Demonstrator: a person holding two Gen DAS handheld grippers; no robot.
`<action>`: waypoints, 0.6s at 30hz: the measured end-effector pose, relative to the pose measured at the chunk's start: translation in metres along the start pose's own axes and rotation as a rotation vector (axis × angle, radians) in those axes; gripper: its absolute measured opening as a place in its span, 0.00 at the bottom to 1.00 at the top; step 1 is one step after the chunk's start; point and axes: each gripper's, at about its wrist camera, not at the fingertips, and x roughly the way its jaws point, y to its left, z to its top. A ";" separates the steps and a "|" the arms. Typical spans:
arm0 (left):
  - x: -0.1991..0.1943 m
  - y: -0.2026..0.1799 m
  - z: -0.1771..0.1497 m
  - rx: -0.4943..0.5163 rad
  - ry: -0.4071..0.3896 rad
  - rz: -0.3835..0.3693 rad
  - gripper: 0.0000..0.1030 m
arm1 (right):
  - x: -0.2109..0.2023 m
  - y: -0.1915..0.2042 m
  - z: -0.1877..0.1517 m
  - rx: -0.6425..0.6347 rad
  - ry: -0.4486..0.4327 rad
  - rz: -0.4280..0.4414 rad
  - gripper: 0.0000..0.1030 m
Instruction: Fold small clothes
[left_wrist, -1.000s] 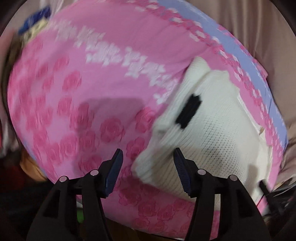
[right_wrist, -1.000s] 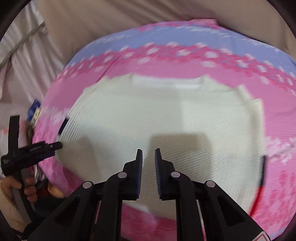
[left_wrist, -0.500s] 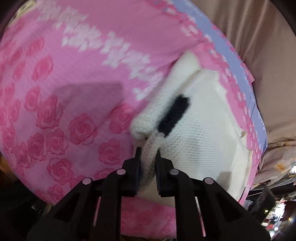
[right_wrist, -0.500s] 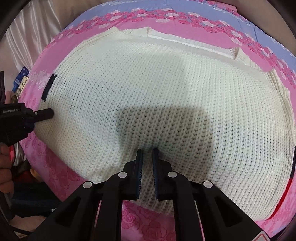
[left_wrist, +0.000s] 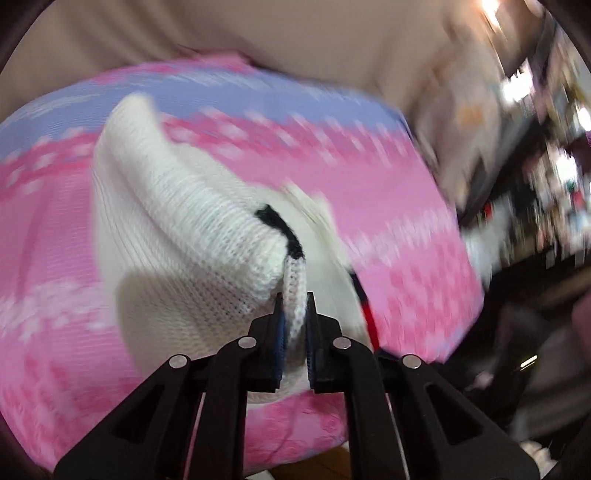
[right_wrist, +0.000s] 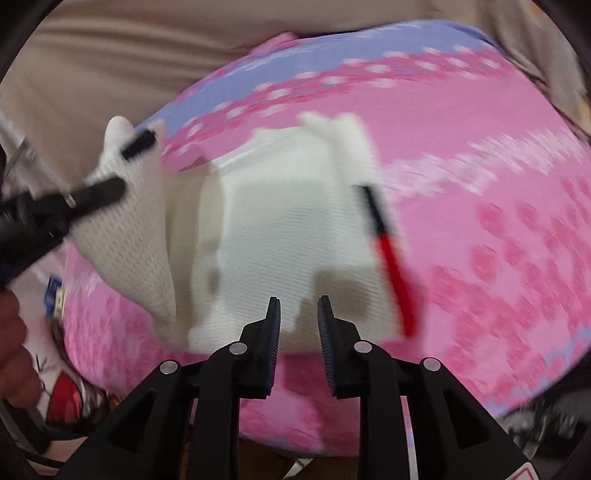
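Note:
A small white knit sweater (left_wrist: 192, 236) with black and red trim lies on a pink rose-print cloth (left_wrist: 399, 206). My left gripper (left_wrist: 294, 314) is shut on the sweater's left edge and holds it lifted off the cloth. In the right wrist view the sweater (right_wrist: 288, 236) is partly raised at its left side, where the left gripper (right_wrist: 99, 194) pinches it. My right gripper (right_wrist: 298, 317) is open and empty, hovering above the sweater's near edge. A black and red stripe (right_wrist: 388, 254) marks the sweater's right side.
The pink cloth (right_wrist: 480, 206) has a lavender band (right_wrist: 332, 48) at the far side, against beige fabric (right_wrist: 110, 66). Cluttered shelves (left_wrist: 546, 147) stand at the right in the left wrist view. A hand (right_wrist: 14, 354) and printed items sit at the left.
My left gripper closed on the sweater's left edge and has lifted and swung it up. My right gripper has pulled back from the knit and opened.

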 end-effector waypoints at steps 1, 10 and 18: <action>0.028 -0.017 -0.008 0.054 0.064 -0.002 0.08 | -0.005 -0.018 -0.005 0.045 -0.003 -0.009 0.24; 0.036 -0.030 -0.036 0.098 0.061 0.039 0.38 | -0.030 -0.055 -0.006 0.129 -0.047 -0.005 0.35; -0.035 0.060 -0.056 -0.165 -0.054 0.243 0.64 | 0.014 0.005 0.042 0.082 -0.002 0.202 0.69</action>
